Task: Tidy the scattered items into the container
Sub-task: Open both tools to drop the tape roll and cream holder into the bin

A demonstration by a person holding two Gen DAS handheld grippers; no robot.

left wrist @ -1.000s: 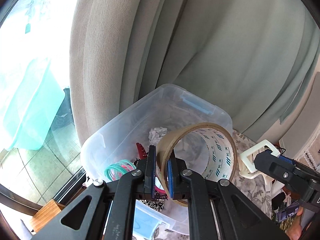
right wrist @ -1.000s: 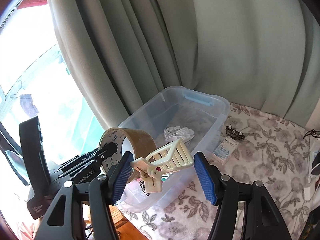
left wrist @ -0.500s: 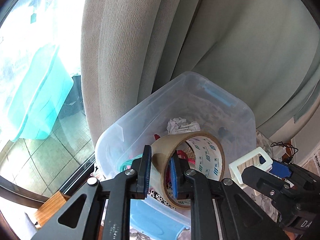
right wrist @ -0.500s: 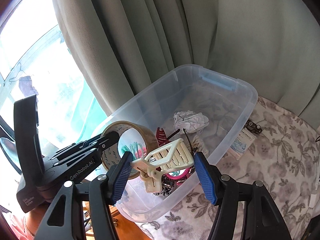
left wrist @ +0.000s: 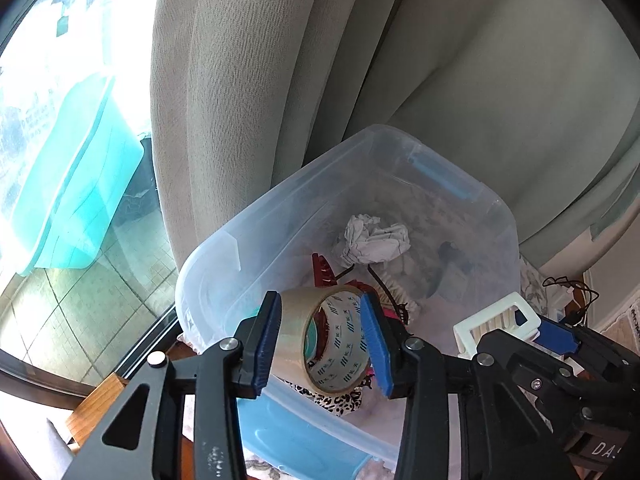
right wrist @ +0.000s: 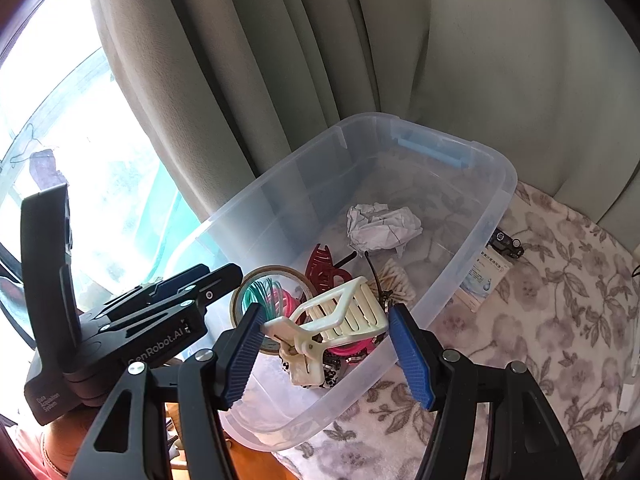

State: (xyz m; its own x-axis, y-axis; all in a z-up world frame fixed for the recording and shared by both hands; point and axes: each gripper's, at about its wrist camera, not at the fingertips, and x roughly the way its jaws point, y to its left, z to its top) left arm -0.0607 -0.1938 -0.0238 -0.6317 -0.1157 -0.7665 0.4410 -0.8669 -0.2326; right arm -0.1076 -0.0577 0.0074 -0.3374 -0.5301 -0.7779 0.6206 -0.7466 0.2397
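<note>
A clear plastic bin (left wrist: 400,144) (right wrist: 496,216) holds crumpled paper (left wrist: 374,240) (right wrist: 382,230), a red hair claw (right wrist: 320,266) and coloured bands (right wrist: 276,298). My left gripper (left wrist: 322,342) is open over the bin's near end. The brown tape roll (left wrist: 320,344) (right wrist: 240,300) lies loose between its spread fingers, inside the bin. My right gripper (right wrist: 326,340) holds a cream hair claw (right wrist: 340,316) (left wrist: 496,316) between its blue pads, above the bin's near rim.
Grey curtains hang behind the bin, with a window at the left. A floral cloth (right wrist: 540,320) covers the table to the right. A small white packet (right wrist: 484,276) and a black clip (right wrist: 506,242) lie beside the bin.
My left gripper has opened and let go of the tape roll, which dropped into the bin. Both grippers have moved lower and closer over the bin.
</note>
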